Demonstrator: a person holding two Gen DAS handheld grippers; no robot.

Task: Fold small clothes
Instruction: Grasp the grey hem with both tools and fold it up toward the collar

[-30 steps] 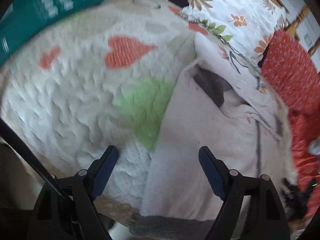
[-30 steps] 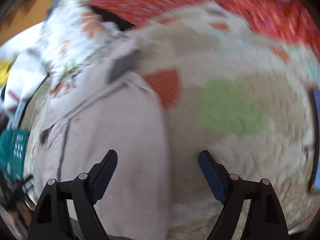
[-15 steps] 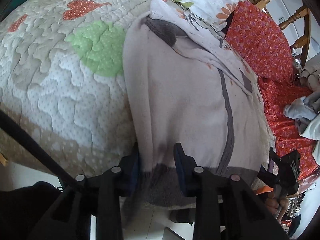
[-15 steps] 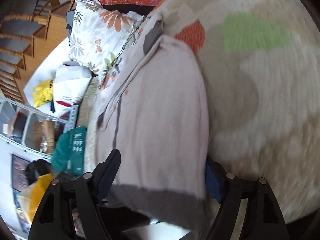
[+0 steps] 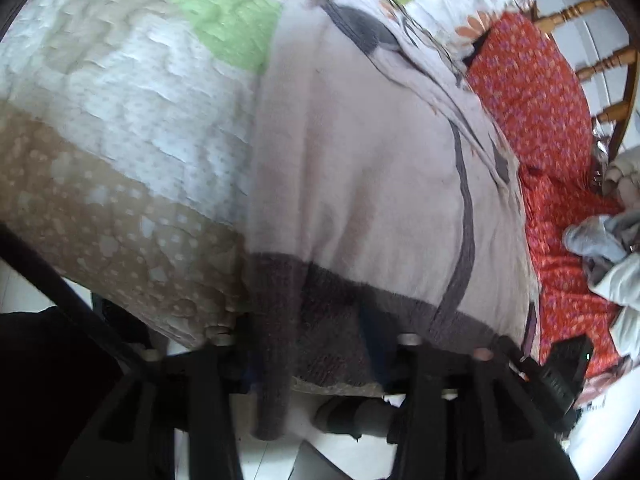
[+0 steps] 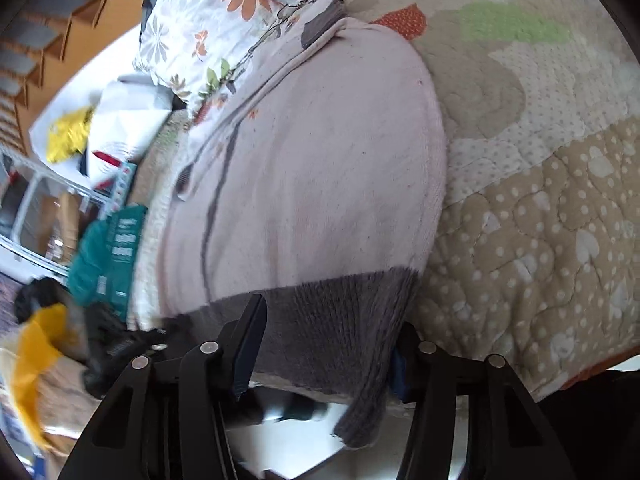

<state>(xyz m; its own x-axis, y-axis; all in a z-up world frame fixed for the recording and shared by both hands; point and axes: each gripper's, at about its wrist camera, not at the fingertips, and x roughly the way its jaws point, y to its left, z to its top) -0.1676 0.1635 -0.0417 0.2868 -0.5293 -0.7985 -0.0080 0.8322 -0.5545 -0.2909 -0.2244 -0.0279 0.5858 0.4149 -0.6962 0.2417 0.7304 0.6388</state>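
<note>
A pale pink sweater (image 5: 360, 152) with a dark grey ribbed hem (image 5: 332, 312) lies spread over a patchwork quilt (image 5: 120, 128), filling the centre of both views, its hem hanging off the near edge of the bed at the bottom of the frame. A thin grey stripe (image 5: 466, 216) runs down it on the right side of the left wrist view.

The left gripper (image 5: 312, 360) sits at the bottom centre of its view with the grey hem between its jaws; the picture is blurred and the fabric covers the tips, so I cannot tell how tightly they close. The right gripper (image 6: 324, 356) is at the bottom centre of its view, its jaws spread around the hem, one finger (image 6: 250, 344) resting on the fabric and the other just beside the hem's right corner.

Beyond the sweater, a floral pillow (image 6: 208, 28) lies at the upper left of the right wrist view, a red patterned cloth (image 5: 536, 104) at the right of the left wrist view, and a teal box (image 6: 108, 256) at the left edge.
</note>
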